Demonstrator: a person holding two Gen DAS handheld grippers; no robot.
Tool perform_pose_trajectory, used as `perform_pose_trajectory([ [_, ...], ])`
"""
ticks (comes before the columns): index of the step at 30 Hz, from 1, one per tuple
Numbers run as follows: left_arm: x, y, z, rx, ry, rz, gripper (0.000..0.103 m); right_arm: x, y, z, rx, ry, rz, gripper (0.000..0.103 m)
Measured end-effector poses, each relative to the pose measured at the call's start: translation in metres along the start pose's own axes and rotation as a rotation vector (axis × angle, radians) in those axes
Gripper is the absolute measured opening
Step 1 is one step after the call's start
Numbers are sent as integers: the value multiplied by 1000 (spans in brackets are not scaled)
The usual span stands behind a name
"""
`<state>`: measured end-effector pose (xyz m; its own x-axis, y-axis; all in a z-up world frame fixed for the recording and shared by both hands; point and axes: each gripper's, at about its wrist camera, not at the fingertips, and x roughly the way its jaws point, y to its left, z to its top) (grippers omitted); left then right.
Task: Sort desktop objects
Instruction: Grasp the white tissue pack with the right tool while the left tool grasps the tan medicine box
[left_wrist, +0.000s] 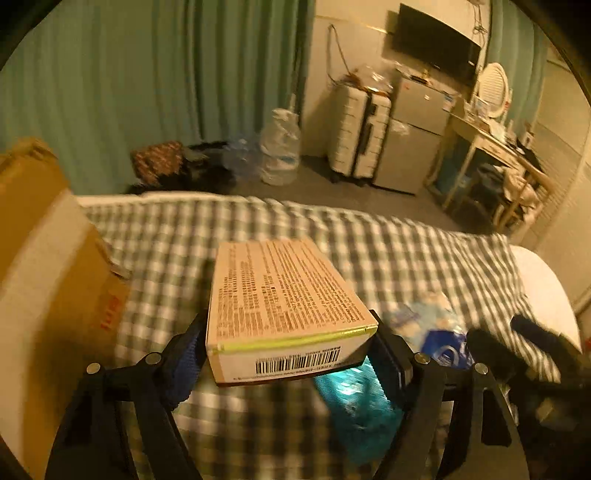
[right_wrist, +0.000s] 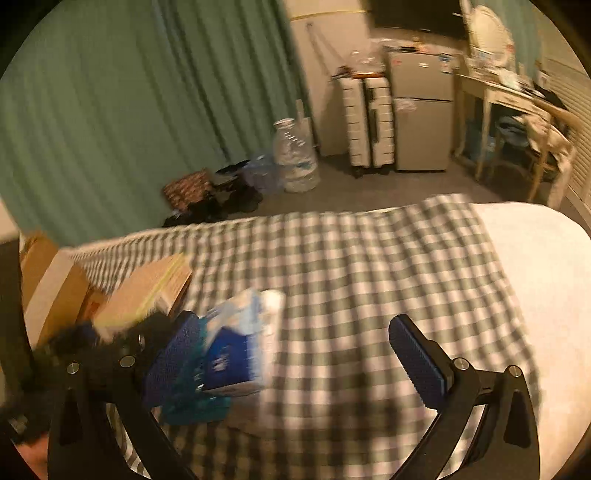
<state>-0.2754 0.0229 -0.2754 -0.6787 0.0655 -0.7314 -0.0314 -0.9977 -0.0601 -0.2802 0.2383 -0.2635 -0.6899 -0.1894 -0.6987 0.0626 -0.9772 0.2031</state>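
Note:
My left gripper (left_wrist: 290, 347) is shut on a flat beige box (left_wrist: 280, 291) with printed text and a barcode, one blue pad on each long side, and holds it above the checked bed cover (left_wrist: 388, 251). The same box (right_wrist: 147, 291) shows at the left of the right wrist view. My right gripper (right_wrist: 295, 354) stands open over the cover. A blue and white packet (right_wrist: 240, 343) lies just inside its left finger (right_wrist: 173, 354), on top of a teal packet (right_wrist: 192, 402). In the left wrist view, the blue and white packet (left_wrist: 439, 332) and the teal packet (left_wrist: 354, 398) lie right of the box.
An open cardboard carton (left_wrist: 44, 277) stands at the bed's left edge. A white pillow or bare mattress (right_wrist: 535, 288) is at the right. Beyond the bed are a water jug (left_wrist: 280, 151), a white suitcase (left_wrist: 358, 133), a small fridge (left_wrist: 417, 129) and a desk (left_wrist: 491, 147).

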Motion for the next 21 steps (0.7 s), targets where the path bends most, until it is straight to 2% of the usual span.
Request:
perform_pose_trajectory([
  [2, -5, 5, 2, 10, -24, 31, 80, 11, 14, -8, -29, 35, 37, 103],
  [5, -7, 14, 1, 1, -32, 39, 80, 23, 28, -19, -76, 75, 39, 96],
  [6, -7, 15, 1, -1, -30, 41, 80, 24, 30, -21, -87, 82, 32, 89],
  [8, -7, 17, 1, -5, -27, 37, 80, 30, 36, -26, -117, 114, 14, 65],
  [9, -8, 19, 1, -7, -27, 35, 80, 32, 38, -28, -128, 129, 9, 47],
  [17, -14, 26, 16, -30, -46, 28, 79, 20, 28, -28, -105, 113, 17, 39],
  [21, -28, 24, 22, -27, -66, 22, 78, 5, 26, -20, -109, 87, 2, 32],
])
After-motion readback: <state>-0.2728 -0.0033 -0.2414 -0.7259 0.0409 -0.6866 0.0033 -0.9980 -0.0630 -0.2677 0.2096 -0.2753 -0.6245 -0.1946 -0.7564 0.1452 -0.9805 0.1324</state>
